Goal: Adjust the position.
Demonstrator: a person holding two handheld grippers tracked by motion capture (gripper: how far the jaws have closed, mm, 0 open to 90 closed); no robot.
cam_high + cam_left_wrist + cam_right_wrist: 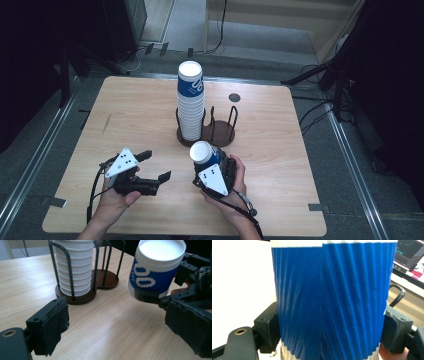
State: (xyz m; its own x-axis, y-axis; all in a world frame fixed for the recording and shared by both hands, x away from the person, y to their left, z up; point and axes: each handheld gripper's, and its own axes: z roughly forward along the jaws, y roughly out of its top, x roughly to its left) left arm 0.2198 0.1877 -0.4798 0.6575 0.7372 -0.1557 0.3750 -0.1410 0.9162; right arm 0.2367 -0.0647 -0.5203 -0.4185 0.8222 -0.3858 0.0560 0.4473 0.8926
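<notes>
Right gripper (209,161) pinches a blue-and-white ribbed paper cup (204,153) by its sides, held upside down above the near-centre of the light wooden table (280,150), just near of the dark two-ring wire cup holder (220,131). A tall stack of matching cups (190,102) stands in the holder's left ring. Left gripper (154,166), jaws spread and empty, sits left of the cup.

- Your right claw's (329,340) own camera crops the blue cup (329,302) at top and bottom, so you see neither rim nor base.
- In your left claw view, the top edge cuts the cup stack (73,270) and its rack (100,282).
- From above, the stack (190,107) hides part of the rack (220,131).
</notes>
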